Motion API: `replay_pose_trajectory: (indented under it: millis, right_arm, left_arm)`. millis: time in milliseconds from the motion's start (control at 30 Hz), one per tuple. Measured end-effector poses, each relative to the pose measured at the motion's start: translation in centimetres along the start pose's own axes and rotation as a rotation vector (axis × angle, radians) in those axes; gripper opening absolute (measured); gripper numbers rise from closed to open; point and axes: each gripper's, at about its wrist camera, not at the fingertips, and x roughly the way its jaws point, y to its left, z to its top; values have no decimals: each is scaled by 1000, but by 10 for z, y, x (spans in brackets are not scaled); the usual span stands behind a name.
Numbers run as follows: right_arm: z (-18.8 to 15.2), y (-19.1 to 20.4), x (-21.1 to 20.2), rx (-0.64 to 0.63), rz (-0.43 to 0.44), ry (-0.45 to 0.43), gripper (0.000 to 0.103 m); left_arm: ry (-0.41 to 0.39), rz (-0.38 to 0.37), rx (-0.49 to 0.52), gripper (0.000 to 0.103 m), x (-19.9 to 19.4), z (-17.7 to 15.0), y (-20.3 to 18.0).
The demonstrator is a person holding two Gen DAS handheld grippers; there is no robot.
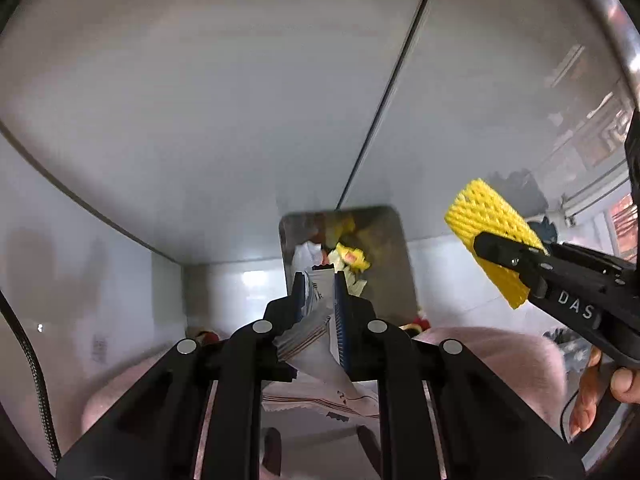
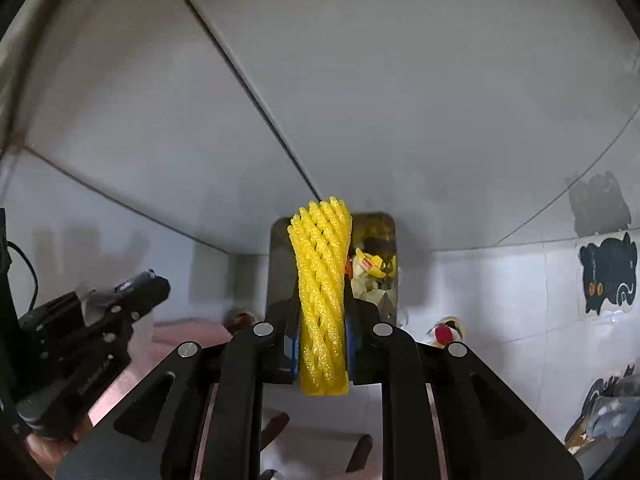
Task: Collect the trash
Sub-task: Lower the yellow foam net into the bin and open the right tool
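My left gripper (image 1: 319, 278) is shut on a crumpled white wrapper (image 1: 316, 344) with thin brown stripes, which trails back between the arms. My right gripper (image 2: 322, 316) is shut on a yellow foam fruit net (image 2: 322, 292) that stands up between the pads. Both point down at a shiny metal bin (image 1: 386, 240) against the wall, its opening showing several yellow and white scraps (image 1: 352, 258). In the left wrist view the right gripper (image 1: 504, 256) with the net (image 1: 486, 224) hangs to the right of the bin. In the right wrist view the left gripper (image 2: 154, 280) is at the left, and the bin (image 2: 388, 224) sits right behind the net.
A grey panelled wall (image 2: 400, 100) with a dark seam rises behind the bin. White floor tiles (image 2: 500, 292) surround it. A pink cloth (image 1: 480, 344) lies below the grippers. Black animal stickers (image 2: 608, 272) are on the floor at the right. A small red and white object (image 2: 444, 332) lies beside the bin.
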Motion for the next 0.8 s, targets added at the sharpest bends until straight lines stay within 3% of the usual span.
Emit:
replay_pose_trajectory:
  millis: [300, 500, 600, 700, 800]
  right_arm:
    - [14, -23, 87, 62, -25, 119, 17]
    - [23, -24, 109, 78, -24, 152, 20]
    - [26, -22, 106, 78, -21, 153, 23]
    - [29, -24, 104, 82, -15, 146, 38]
    - [30, -20, 93, 78, -15, 126, 41]
  left_arm:
    - [126, -12, 23, 13, 92, 0, -5]
    - [167, -38, 37, 15, 121, 1, -9]
    - [168, -46, 37, 25, 124, 3, -9]
    - [162, -47, 31, 33, 122, 6, -7]
    - [138, -40, 23, 44, 109, 8, -3]
